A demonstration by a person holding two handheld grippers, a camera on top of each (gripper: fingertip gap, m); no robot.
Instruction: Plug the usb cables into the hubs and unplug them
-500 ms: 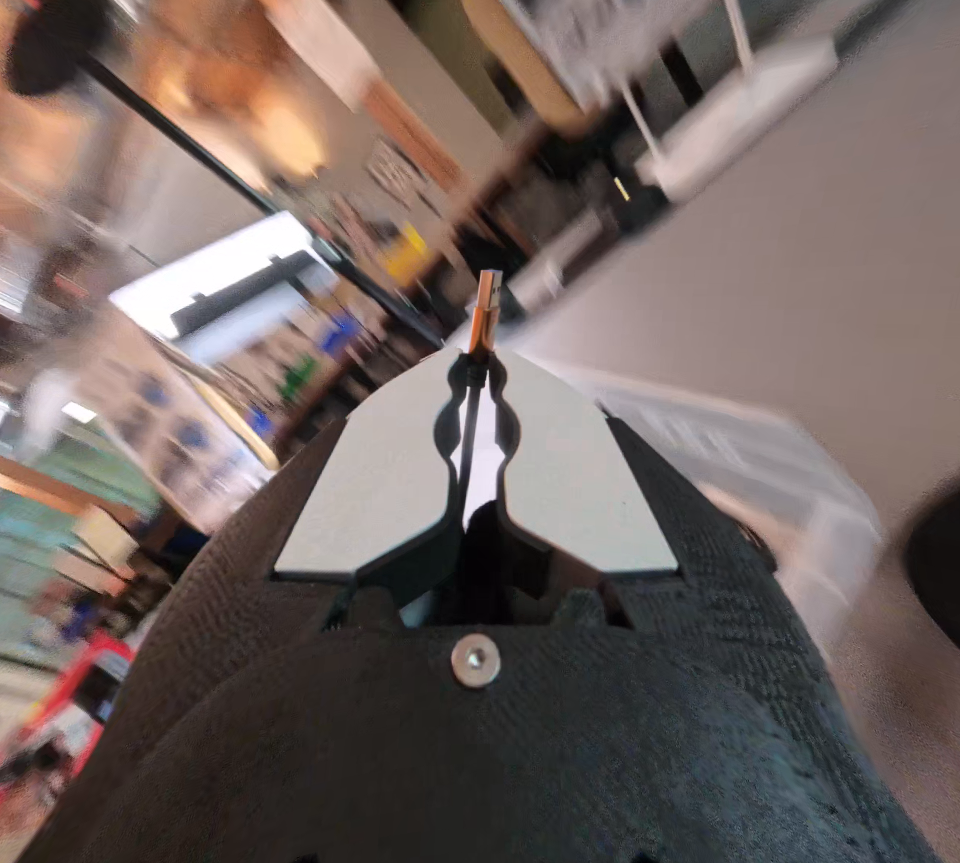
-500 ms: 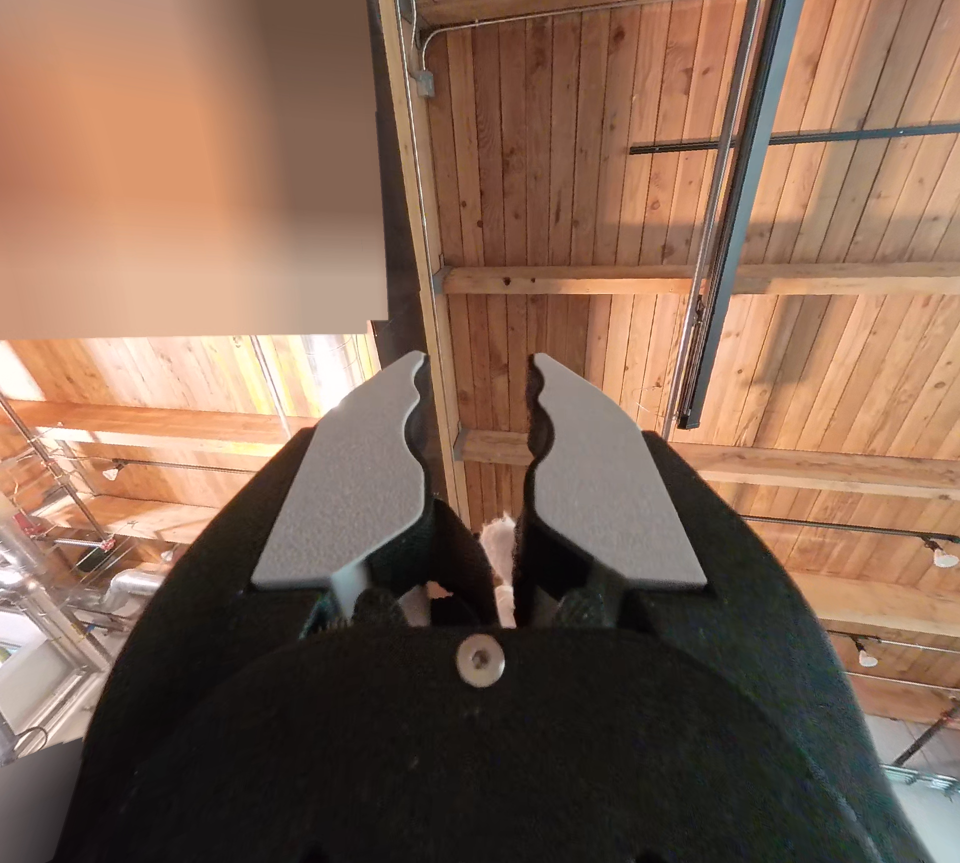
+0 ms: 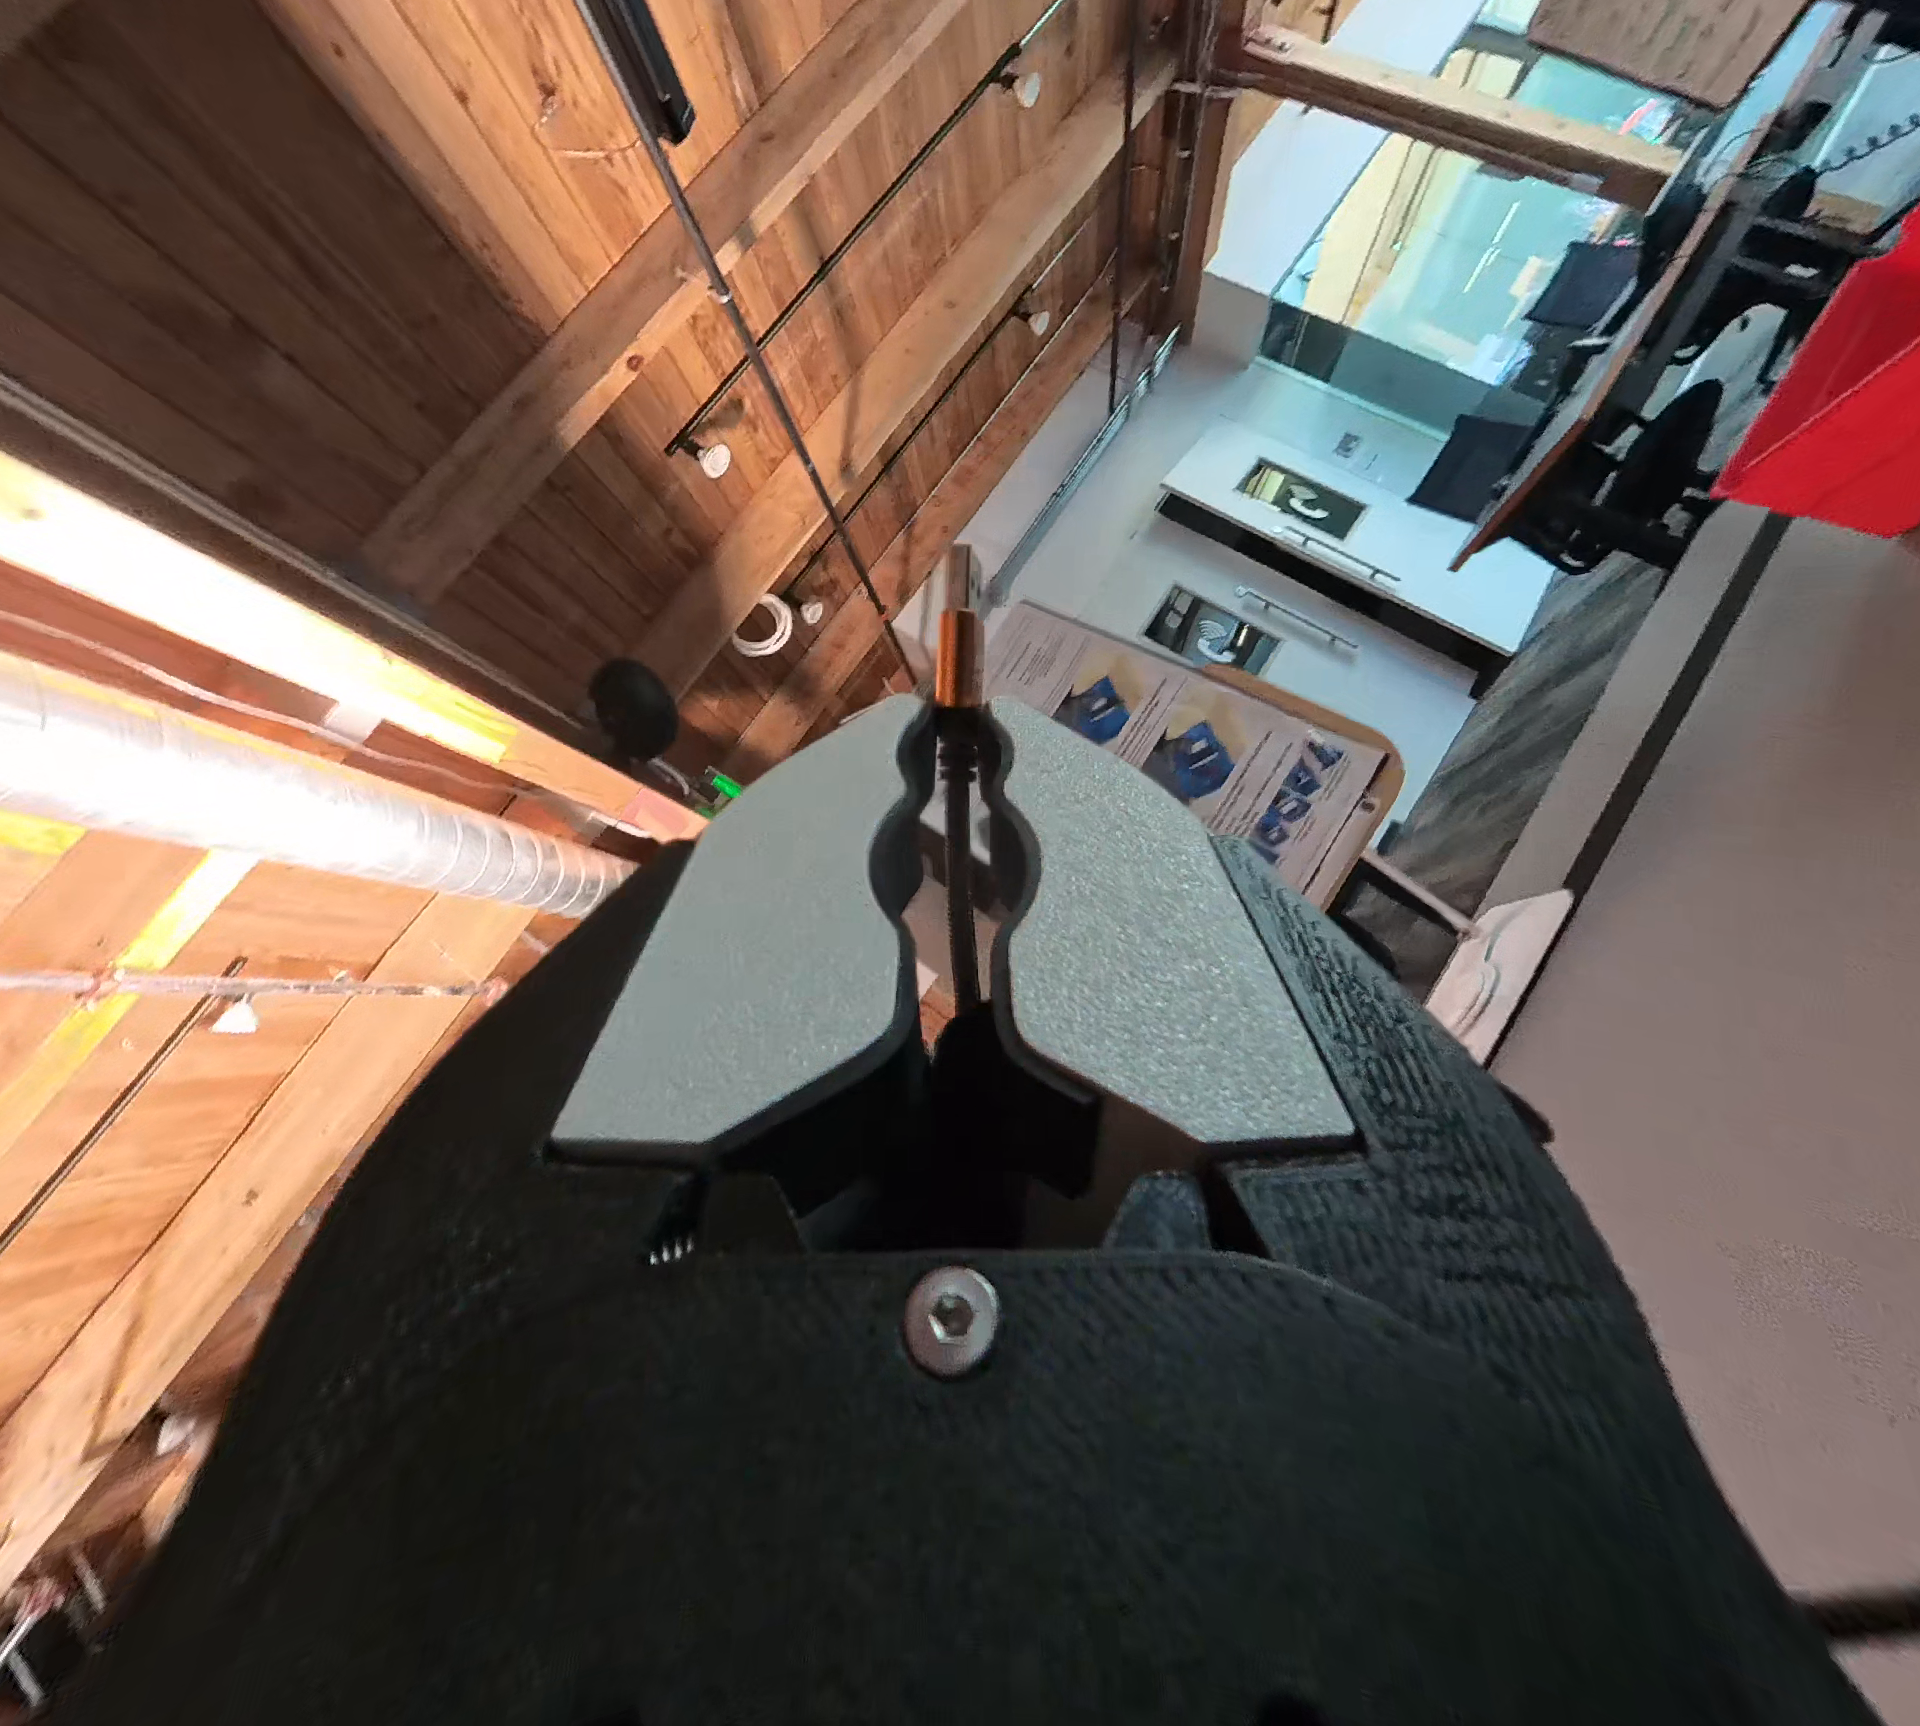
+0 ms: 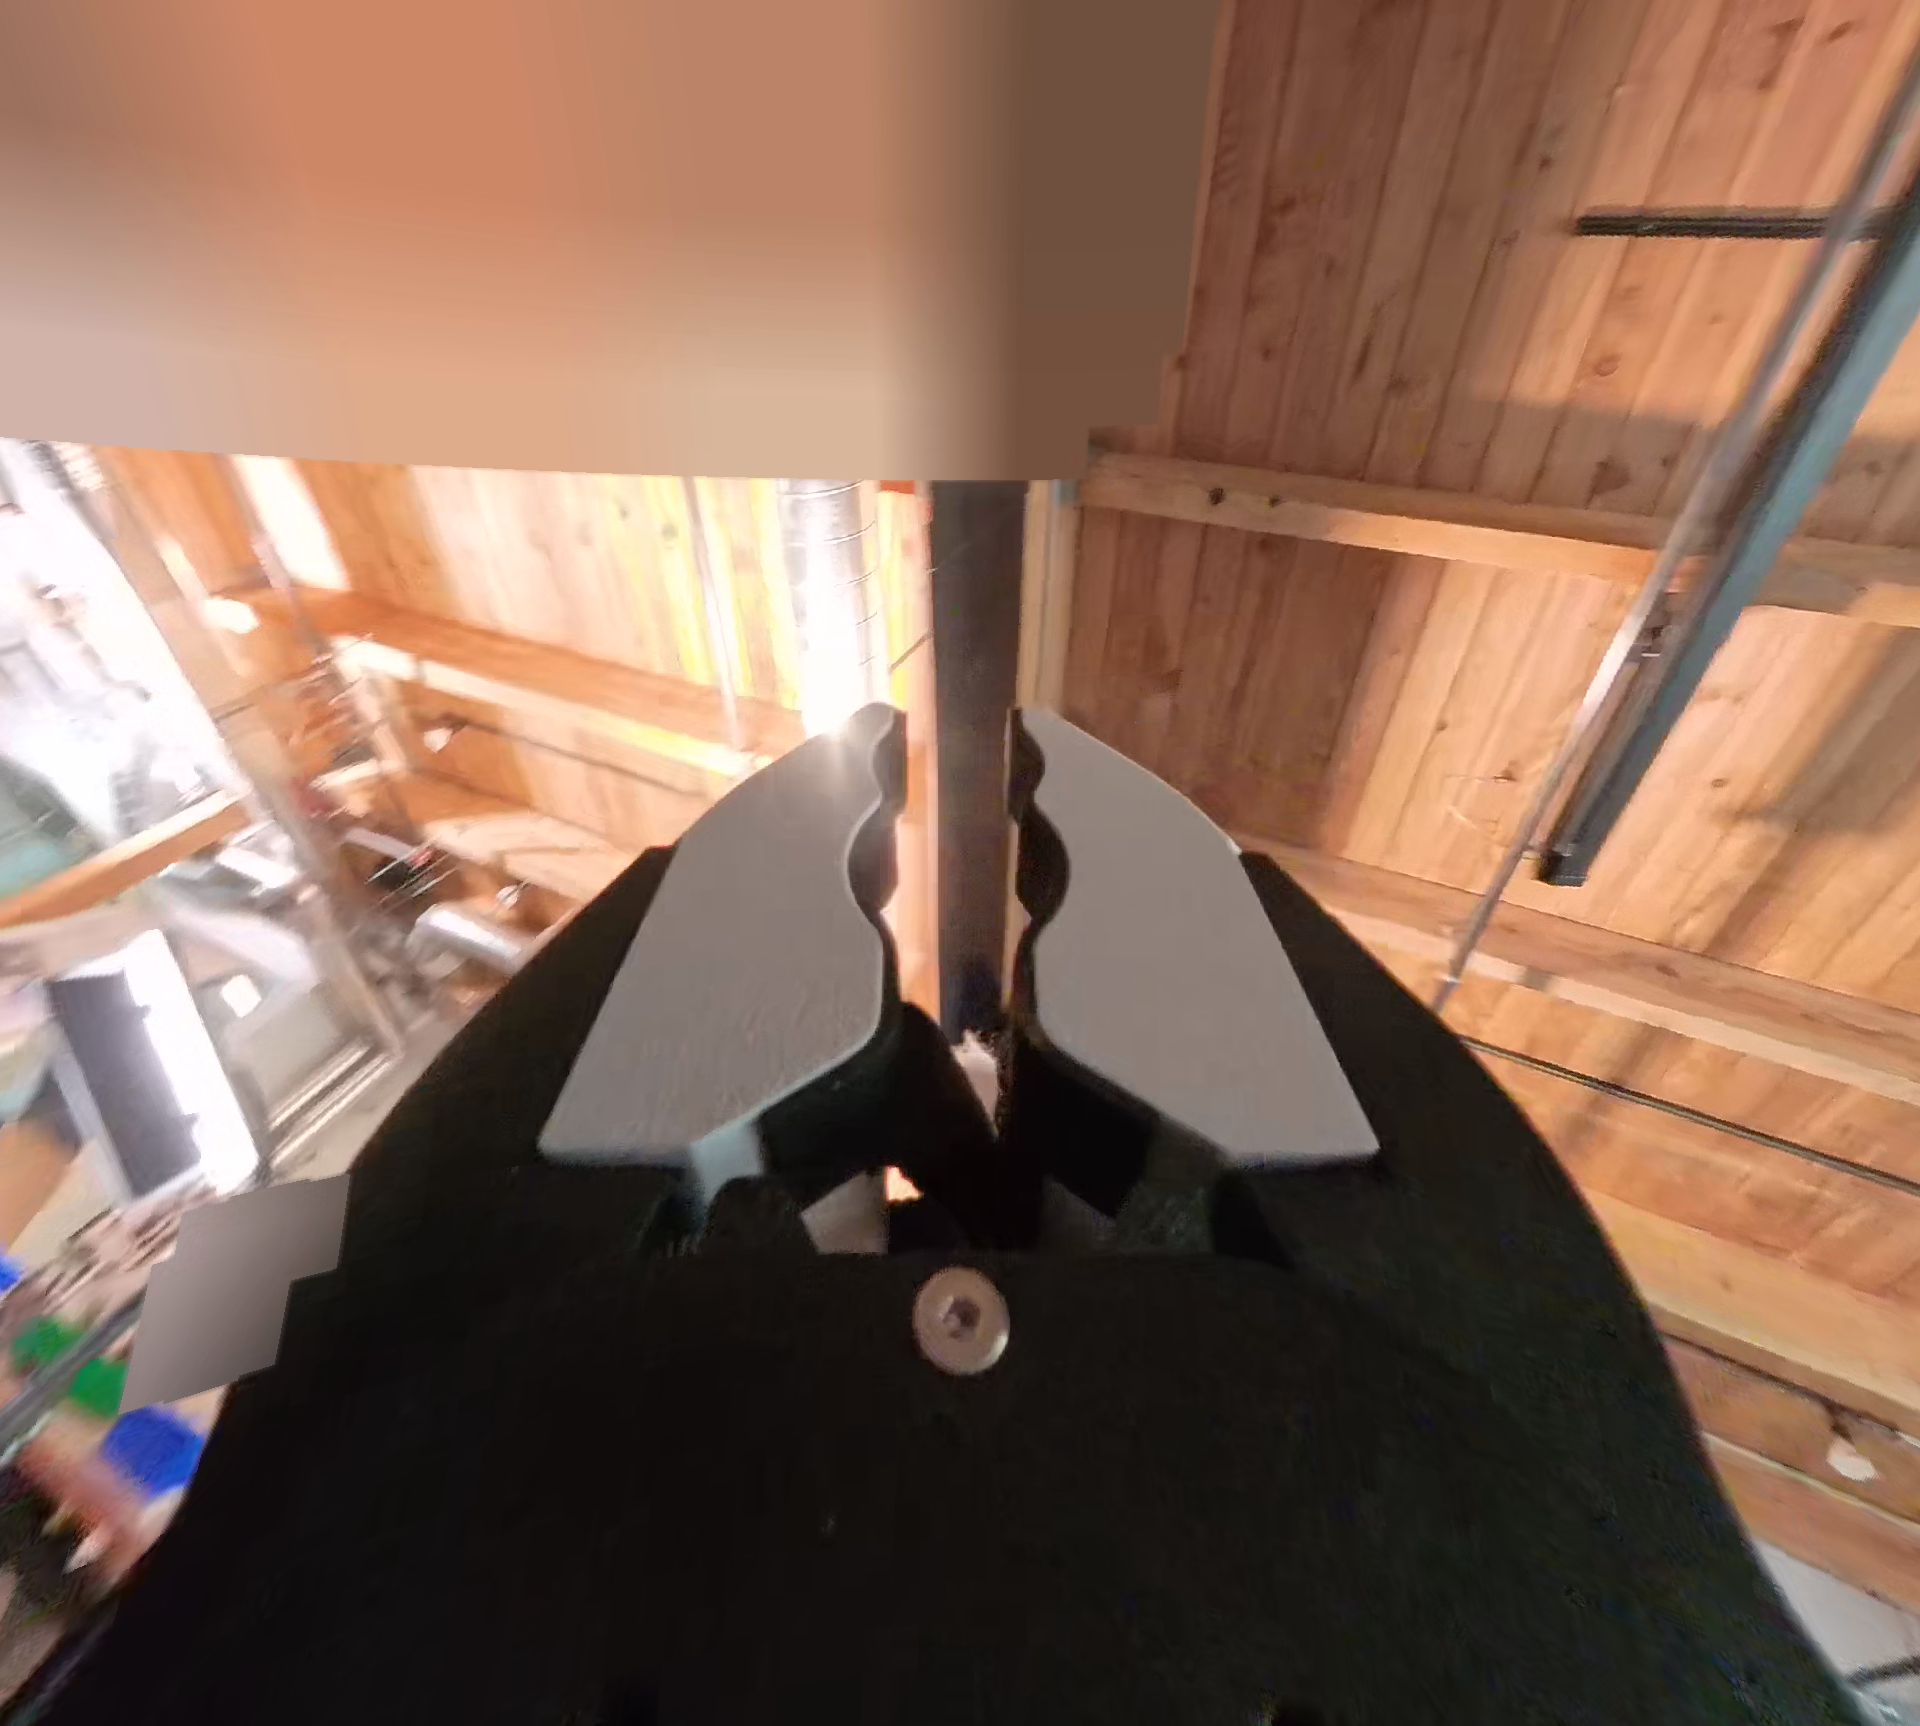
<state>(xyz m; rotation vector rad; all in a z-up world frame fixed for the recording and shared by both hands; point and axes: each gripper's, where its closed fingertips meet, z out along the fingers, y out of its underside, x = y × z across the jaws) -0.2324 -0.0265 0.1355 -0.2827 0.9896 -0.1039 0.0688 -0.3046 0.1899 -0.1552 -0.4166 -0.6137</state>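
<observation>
Both our wrist views point up at the wooden ceiling (image 3: 436,149), so no hub and no desk shows in either; we cannot tell where the hubs lie from here. A silver duct (image 3: 312,819) runs along the lower left of the left view, and a red bin (image 3: 1839,419) sits at its right edge. Our left hand-held gripper (image 3: 961,720) is clenched on the black cable (image 3: 961,855), which runs straight up the gap between the jaws along the gripper's own forward axis. Its USB plug (image 3: 956,637), orange-sleeved with a metal tip, stands just past the fingertips and points the way the gripper points, away from us. Our right hand-held gripper (image 4: 961,731) has its jaws apart and carries nothing; the dark pole (image 4: 971,741) seen between them looks to be well behind. We judge the left is the working hand: the plug is free of any port, so the next move must swing the gripper down until the plug's long axis lines up with a hub socket.
</observation>
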